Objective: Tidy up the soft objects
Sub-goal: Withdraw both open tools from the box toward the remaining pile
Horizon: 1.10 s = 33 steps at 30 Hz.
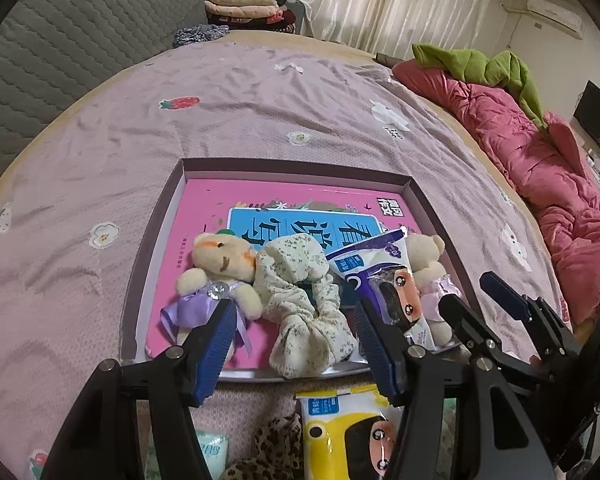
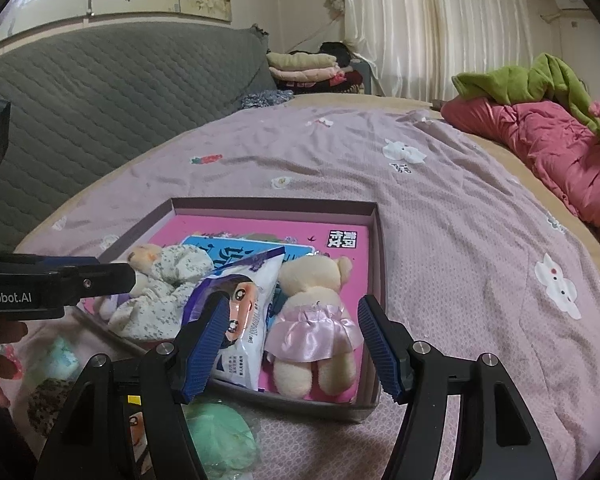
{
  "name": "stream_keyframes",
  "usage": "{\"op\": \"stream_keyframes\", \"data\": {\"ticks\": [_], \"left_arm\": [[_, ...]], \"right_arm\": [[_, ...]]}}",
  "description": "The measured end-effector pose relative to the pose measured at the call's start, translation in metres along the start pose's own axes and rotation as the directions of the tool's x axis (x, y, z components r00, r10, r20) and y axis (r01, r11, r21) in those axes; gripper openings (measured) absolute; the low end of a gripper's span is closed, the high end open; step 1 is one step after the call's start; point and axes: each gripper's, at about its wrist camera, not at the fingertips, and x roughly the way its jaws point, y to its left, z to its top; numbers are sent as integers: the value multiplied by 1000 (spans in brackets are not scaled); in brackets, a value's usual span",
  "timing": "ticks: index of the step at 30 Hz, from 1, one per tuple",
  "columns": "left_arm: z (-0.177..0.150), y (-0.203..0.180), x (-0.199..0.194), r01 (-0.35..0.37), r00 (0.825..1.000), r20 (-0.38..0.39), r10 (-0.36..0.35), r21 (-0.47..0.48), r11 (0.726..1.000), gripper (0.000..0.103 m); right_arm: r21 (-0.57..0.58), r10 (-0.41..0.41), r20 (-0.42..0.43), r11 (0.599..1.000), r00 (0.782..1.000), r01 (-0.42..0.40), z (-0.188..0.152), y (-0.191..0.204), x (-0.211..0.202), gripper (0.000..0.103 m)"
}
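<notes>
A shallow box (image 1: 296, 170) (image 2: 380, 248) lies on the bed with a pink book (image 1: 204, 204) inside. On the book lie a teddy in a purple dress (image 1: 216, 268), a floral scrunchie (image 1: 304, 300) (image 2: 168, 280), a purple-white tissue pack (image 1: 384, 272) (image 2: 244, 308) and a teddy in a pink dress (image 2: 316, 320) (image 1: 428, 264). My left gripper (image 1: 296, 336) is open and empty above the scrunchie. My right gripper (image 2: 292, 340) is open and empty above the pink-dress teddy; it also shows in the left wrist view (image 1: 472, 292).
In front of the box lie a yellow tissue pack (image 1: 348, 432), a leopard scrunchie (image 1: 276, 448), a pale green pack (image 1: 212, 448) and a green mesh puff (image 2: 220, 432). A pink quilt (image 1: 540, 152) (image 2: 560, 148) lies along the right side. A grey headboard (image 2: 100, 88) stands at left.
</notes>
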Motion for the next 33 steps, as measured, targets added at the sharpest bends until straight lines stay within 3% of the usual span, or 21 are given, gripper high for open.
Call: {"op": "stream_keyframes", "data": {"ticks": [4, 17, 33], "left_arm": [[-4, -2, -6, -8, 1000, 5, 8, 3, 1000, 61], [-11, 2, -20, -19, 1000, 12, 19, -6, 1000, 61], [-18, 13, -46, -14, 999, 33, 15, -27, 1000, 61]], "right_arm": [[7, 9, 16, 1000, 1000, -9, 0, 1, -7, 75], [33, 25, 60, 999, 998, -27, -1, 1, -23, 76], [69, -13, 126, 998, 992, 4, -7, 3, -56, 76]]}}
